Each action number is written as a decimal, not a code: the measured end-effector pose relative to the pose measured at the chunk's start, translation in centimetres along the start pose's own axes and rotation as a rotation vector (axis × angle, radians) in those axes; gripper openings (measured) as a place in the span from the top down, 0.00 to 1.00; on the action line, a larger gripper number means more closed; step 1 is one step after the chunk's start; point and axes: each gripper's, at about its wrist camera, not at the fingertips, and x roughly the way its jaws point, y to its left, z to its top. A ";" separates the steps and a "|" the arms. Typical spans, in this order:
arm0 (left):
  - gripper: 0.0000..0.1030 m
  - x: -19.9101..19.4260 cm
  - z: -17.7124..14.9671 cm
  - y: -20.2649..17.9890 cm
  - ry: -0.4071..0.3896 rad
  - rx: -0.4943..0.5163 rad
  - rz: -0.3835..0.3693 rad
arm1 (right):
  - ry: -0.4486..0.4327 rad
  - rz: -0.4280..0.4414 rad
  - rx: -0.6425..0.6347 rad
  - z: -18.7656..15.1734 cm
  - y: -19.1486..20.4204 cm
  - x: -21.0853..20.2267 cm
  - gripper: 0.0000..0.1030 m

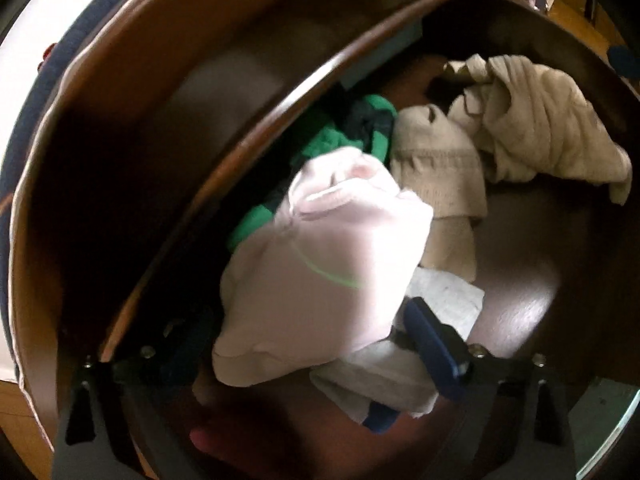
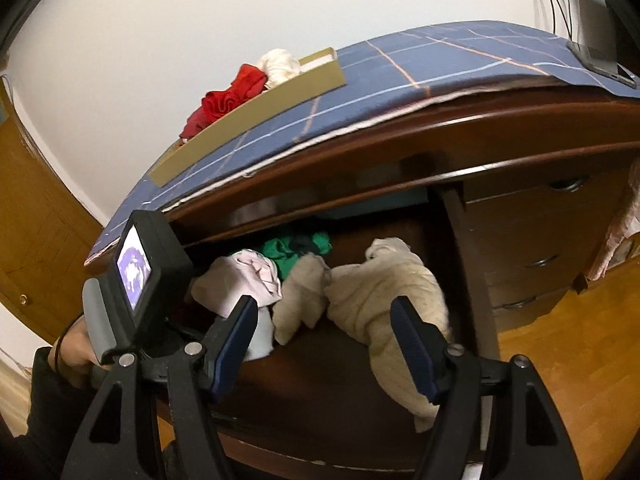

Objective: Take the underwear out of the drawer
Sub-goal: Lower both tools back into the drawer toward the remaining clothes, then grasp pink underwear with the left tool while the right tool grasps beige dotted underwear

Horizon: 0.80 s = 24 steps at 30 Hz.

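I am holding the left gripper (image 1: 316,344) down inside the open drawer (image 1: 532,312), and a pale pink piece of underwear (image 1: 328,264) is lying between its blue fingers (image 1: 430,344). The left-wrist view is blurring here, so I cannot tell for sure whether the jaws are pinching the cloth or only bracketing it; it looks to me like a grasp being made or just made. A white-grey garment (image 1: 440,300) is sitting under the pink one, touching it.

I am keeping the right gripper (image 2: 324,344) wide and empty, hovering just outside the drawer front.

Further in, a beige bundle (image 2: 304,300) and a larger cream garment (image 2: 384,296) are resting beside the pink piece, and a green and dark striped item (image 2: 296,250) is lying behind it, near the back.

On top of the dresser, a cardboard box (image 2: 256,116) is already holding a red garment (image 2: 224,104) and a white one (image 2: 280,64) on the blue checked cloth (image 2: 440,64).

So I am judging this to be the pick-up step. Next I am needing a firm pinch on the pink piece alone, then a lift straight up that clears the drawer lip without dragging the white-grey cloth along.
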 end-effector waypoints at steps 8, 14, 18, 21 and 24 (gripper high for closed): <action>0.55 0.5 -0.6 1.8 0.028 -0.109 -0.234 | 0.020 -0.022 -0.019 -0.3 -0.4 0.1 0.31; 0.63 -2.1 -3.5 1.4 -0.011 -0.105 -0.292 | 0.044 -0.041 -0.062 -0.1 -0.8 -0.3 0.31; 0.64 -5.1 -5.6 2.5 -0.106 -0.191 -0.344 | 0.073 -0.050 -0.096 0.3 -0.8 0.2 0.31; 0.64 -7.1 -6.9 4.4 -0.197 -0.291 -0.399 | 0.109 -0.048 -0.129 0.4 -0.3 1.1 0.31; 0.64 -8.9 -7.4 4.8 -0.260 -0.355 -0.437 | 0.158 -0.043 -0.163 0.3 0.1 2.3 0.31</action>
